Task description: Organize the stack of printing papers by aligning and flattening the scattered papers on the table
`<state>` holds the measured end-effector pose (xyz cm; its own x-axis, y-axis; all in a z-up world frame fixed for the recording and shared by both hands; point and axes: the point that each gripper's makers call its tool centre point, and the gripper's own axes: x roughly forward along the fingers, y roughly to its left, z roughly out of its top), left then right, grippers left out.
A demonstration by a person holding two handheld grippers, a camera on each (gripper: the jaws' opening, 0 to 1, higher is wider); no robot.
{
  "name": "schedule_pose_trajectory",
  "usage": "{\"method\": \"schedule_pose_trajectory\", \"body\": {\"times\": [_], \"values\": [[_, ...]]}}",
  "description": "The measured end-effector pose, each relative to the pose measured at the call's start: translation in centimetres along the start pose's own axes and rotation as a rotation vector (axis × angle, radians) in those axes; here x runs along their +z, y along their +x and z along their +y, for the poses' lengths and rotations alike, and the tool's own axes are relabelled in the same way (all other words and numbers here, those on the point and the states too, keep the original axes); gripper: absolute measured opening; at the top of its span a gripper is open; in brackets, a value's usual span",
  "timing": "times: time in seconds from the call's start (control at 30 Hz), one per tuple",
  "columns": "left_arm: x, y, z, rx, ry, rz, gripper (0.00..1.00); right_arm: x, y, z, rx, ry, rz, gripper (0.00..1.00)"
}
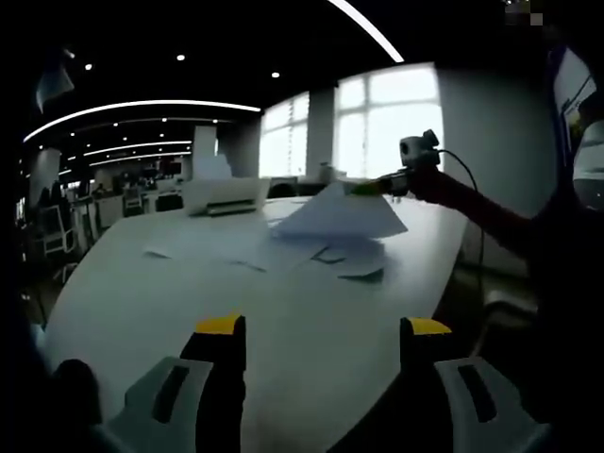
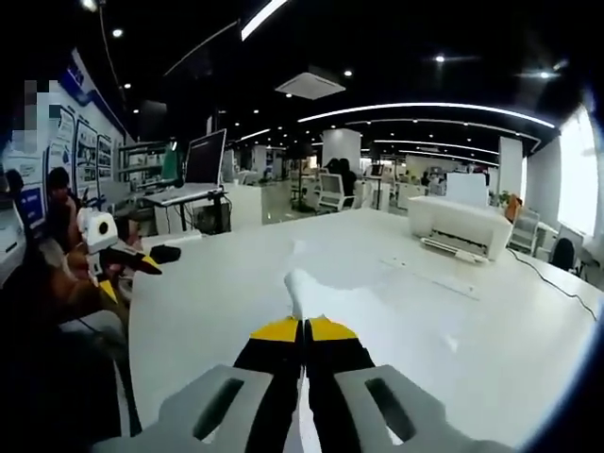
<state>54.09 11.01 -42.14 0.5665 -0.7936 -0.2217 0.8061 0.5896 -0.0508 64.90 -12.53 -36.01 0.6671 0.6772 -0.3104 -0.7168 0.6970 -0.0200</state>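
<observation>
R gripper (image 2: 304,326) jaws clamped on a paper sheet (image 2: 304,288), lifted off scattered papers (image 1: 311,250) at 12 o'clock on table (image 1: 189,302). L gripper (image 1: 324,326) jaws apart, holding nothing.

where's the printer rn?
The printer sits on the far right of the table in the right gripper view; in the left gripper view it is at the far edge, left of the lifted sheet.

Dim interior, strong backlight, fisheye bending throughout.
Left gripper view: underexposed, blown-out windows (image 1: 387,118) beyond pale bench (image 1: 189,302), foreground in shadow. Right gripper view: brighter, lit by curved ceiling light strips (image 2: 425,109) and spot lamps; glare at right edge, soft blur on distant office, edges warped.
</observation>
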Motion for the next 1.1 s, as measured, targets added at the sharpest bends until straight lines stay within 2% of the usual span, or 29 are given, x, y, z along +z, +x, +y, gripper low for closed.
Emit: {"method": "schedule_pose_trajectory", "body": {"times": [0.6,0.8,1.1], "values": [[0.0,0.1,0.1,-0.001,0.0,-0.001,0.69,0.4,-0.7,1.6,0.062,-0.028,0.035,0.0],[0.0,0.1,0.0,-0.001,0.001,0.0,0.69,0.4,-1.0,1.8,0.118,0.008,0.044,0.0],[0.1,0.0,-0.1,0.0,0.003,-0.001,0.69,1.2,-1.8,1.7,0.139,0.02,0.059,0.0]]}}
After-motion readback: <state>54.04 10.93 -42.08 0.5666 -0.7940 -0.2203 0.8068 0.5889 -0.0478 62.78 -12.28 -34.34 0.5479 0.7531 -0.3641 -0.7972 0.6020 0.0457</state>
